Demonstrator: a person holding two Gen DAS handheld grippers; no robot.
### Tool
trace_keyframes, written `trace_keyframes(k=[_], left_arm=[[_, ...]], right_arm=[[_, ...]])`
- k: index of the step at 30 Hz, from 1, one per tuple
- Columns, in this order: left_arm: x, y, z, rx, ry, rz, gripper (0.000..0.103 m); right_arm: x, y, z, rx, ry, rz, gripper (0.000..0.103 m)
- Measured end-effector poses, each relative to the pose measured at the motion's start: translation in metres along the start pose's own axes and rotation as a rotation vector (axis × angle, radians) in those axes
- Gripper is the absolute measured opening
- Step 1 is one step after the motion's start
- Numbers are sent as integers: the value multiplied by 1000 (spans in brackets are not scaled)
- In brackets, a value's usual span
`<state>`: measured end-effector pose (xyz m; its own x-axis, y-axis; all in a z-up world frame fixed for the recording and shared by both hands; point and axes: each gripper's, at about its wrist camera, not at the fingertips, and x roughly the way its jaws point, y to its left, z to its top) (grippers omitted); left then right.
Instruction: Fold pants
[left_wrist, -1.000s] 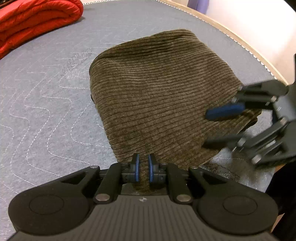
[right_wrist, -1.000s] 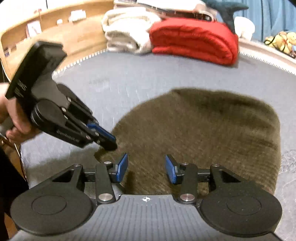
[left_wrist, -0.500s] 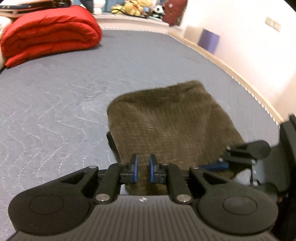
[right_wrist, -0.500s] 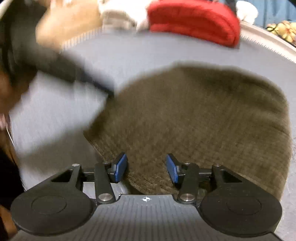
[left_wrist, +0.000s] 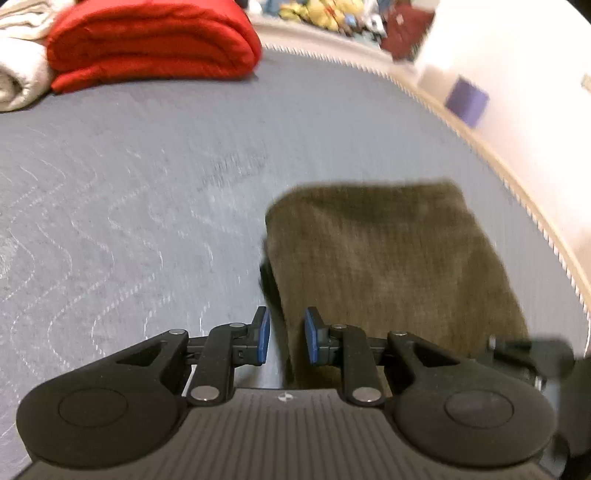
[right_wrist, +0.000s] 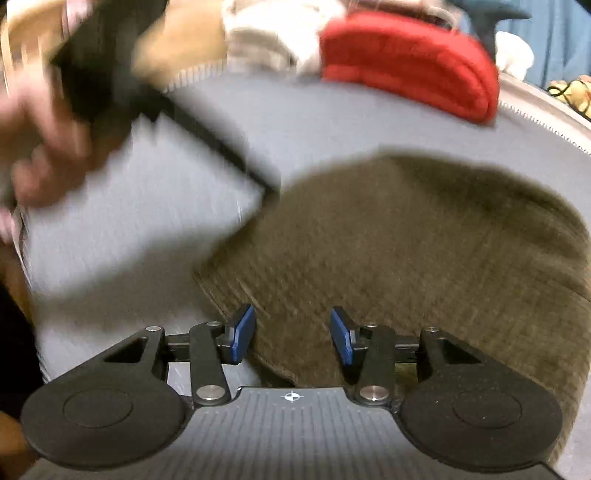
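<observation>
Olive-brown corduroy pants (left_wrist: 388, 258) lie folded into a compact rectangle on the grey quilted mattress (left_wrist: 147, 166). My left gripper (left_wrist: 286, 339) hovers over the fold's near left edge. Its jaws are opening, and the blue pads stand apart without pressing the cloth. In the right wrist view the pants (right_wrist: 424, 240) fill the middle. My right gripper (right_wrist: 291, 334) is open above their near left corner, with cloth under the gap but not pinched. The left gripper (right_wrist: 258, 181) shows there as a blurred black shape up left, held by a hand (right_wrist: 44, 147).
A folded red quilt (left_wrist: 147, 40) and a cream blanket (left_wrist: 18, 74) lie at the far end of the mattress. The bed's piped edge (left_wrist: 535, 214) curves close along the right of the pants. A purple box (left_wrist: 467, 99) and soft toys (left_wrist: 317, 11) sit beyond it.
My left gripper's pads, nearly shut before, have parted. It has pulled up and left off the pants' corner, which has dropped flat. The right gripper has hardly shifted.
</observation>
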<state>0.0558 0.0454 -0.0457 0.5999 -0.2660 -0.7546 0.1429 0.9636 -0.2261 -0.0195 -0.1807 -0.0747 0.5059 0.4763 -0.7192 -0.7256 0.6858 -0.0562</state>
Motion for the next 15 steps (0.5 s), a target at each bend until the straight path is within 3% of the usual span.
trace_keyframes(k=[5,8,11,15], left_arm=[[5,0,15,-58,-102,-66,24],[19,-7,20,-43,-114,-100,24],[61,-15,13,16,24,41,27],[57,-12,19,-63,5,34,28]], right_arm=[[-4,-7,5,40,11,38,50],[-3,-2,1,4,12,32,50],[-10,-2,3,-21,18,56,52],[-38,-37,26,120,-115,81,50]])
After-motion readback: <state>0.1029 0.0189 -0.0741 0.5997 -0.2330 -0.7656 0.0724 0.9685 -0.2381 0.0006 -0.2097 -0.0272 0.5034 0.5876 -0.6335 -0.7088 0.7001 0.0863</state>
